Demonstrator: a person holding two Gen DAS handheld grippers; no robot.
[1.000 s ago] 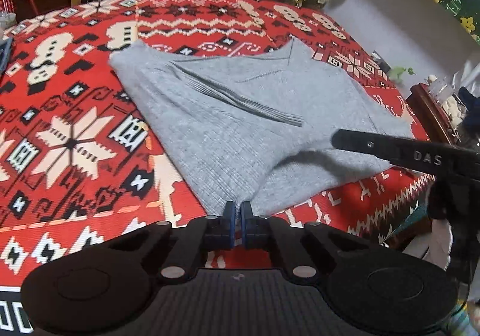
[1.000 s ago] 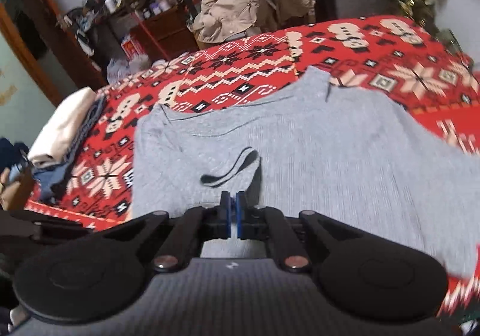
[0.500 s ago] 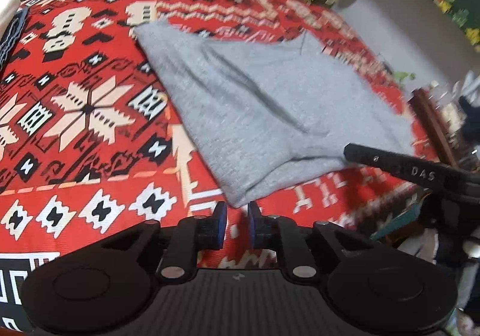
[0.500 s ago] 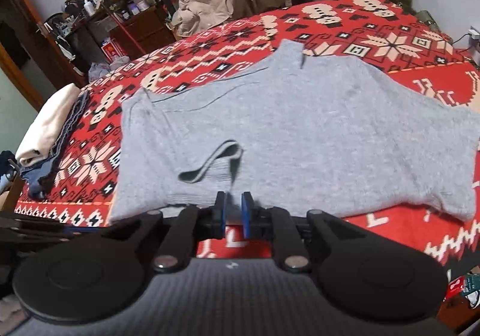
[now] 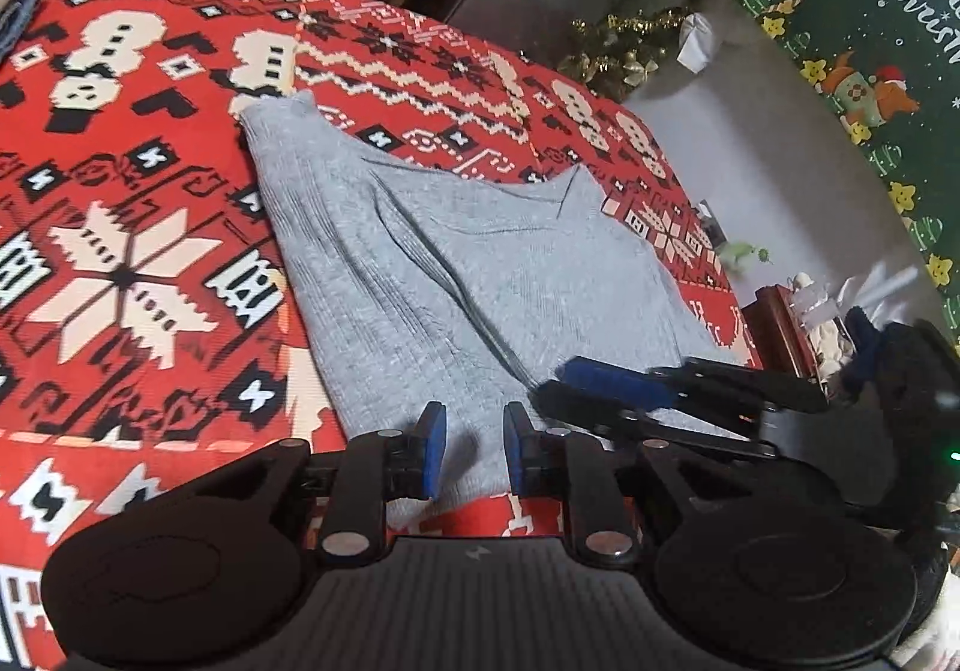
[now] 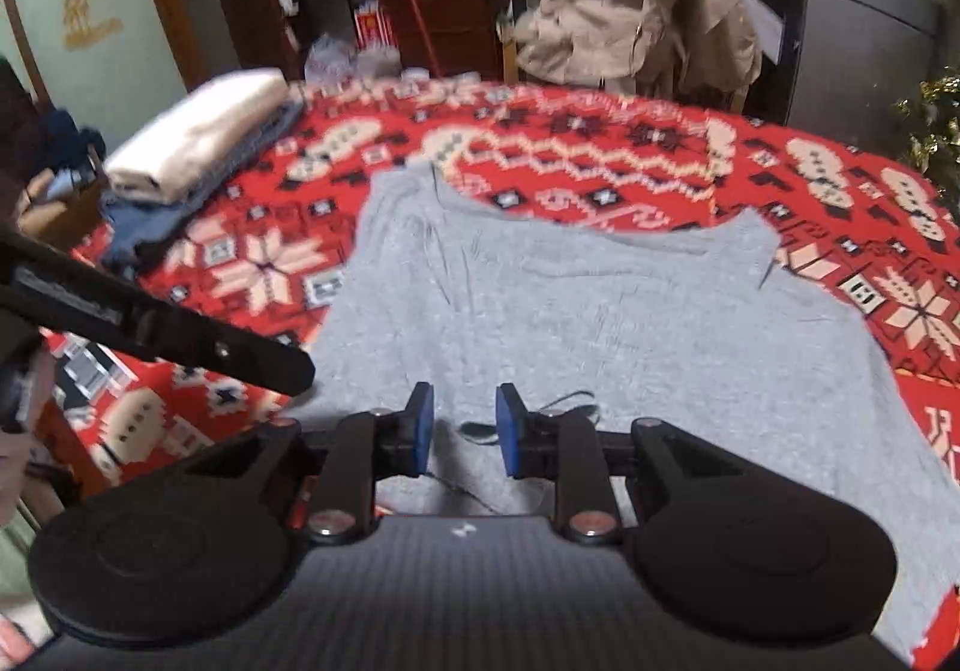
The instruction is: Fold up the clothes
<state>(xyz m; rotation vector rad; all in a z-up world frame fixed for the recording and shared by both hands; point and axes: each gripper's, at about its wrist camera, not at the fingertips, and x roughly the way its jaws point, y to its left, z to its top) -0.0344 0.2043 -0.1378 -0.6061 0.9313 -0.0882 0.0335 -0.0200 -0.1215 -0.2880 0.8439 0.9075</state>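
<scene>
A grey knit sweater [image 5: 480, 275] lay spread on the red patterned blanket [image 5: 120, 251], its neckline toward twelve o'clock and its near hem by both tools. The left gripper [image 5: 474, 449] hung over that near hem with its blue-padded fingers [image 5: 433, 449] parted and nothing between them. The right gripper [image 6: 459, 428] was likewise spread apart and empty above the grey cloth, a dark loop of fabric [image 6: 540, 419] just beyond its pads. From the left camera, the right tool reached in from three o'clock, low over the hem. At about ten o'clock in the right camera's view sat a stack of folded clothes [image 6: 198, 137], cream on top, and at one o'clock a beige coat [image 6: 642, 5] was draped over a chair.
</scene>
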